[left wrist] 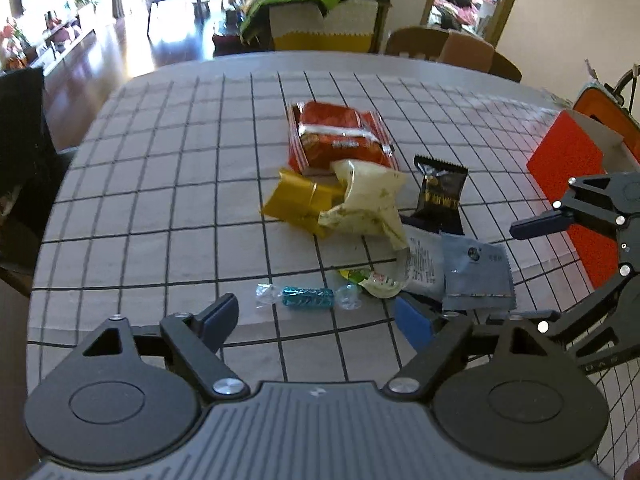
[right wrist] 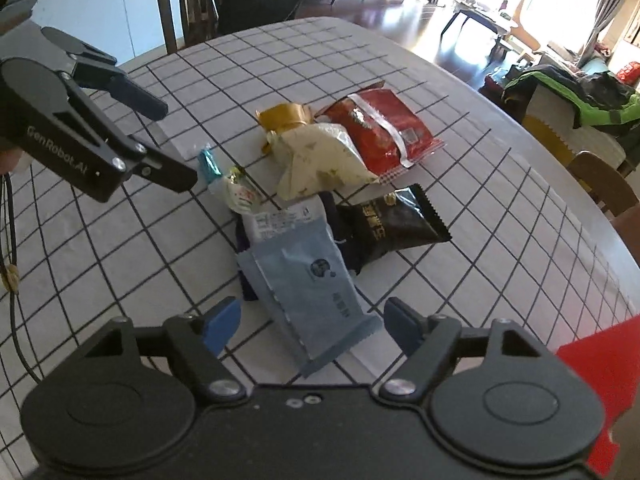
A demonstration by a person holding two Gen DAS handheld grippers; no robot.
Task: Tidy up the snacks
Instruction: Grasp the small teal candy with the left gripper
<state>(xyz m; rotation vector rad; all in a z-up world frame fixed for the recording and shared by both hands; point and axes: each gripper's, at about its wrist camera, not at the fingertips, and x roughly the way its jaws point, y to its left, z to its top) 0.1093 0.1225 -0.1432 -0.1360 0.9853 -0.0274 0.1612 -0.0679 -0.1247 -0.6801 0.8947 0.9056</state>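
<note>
A pile of snacks lies on the checked tablecloth (left wrist: 160,184): a red bag (left wrist: 340,136), a gold packet (left wrist: 298,200), a cream bag (left wrist: 366,200), a black packet (left wrist: 440,190), a grey-blue sachet (left wrist: 478,276) and a teal wrapped candy (left wrist: 308,297). My left gripper (left wrist: 316,320) is open, just short of the candy. My right gripper (right wrist: 310,326) is open, with the grey-blue sachet (right wrist: 308,292) lying between its fingers. The left gripper also shows in the right wrist view (right wrist: 172,144), and the right gripper shows in the left wrist view (left wrist: 536,264).
A red box (left wrist: 568,184) stands at the table's right edge. Wooden chairs (left wrist: 452,48) stand at the far side, and another chair (right wrist: 188,4) is at the opposite edge. A cord (right wrist: 12,280) hangs at the left.
</note>
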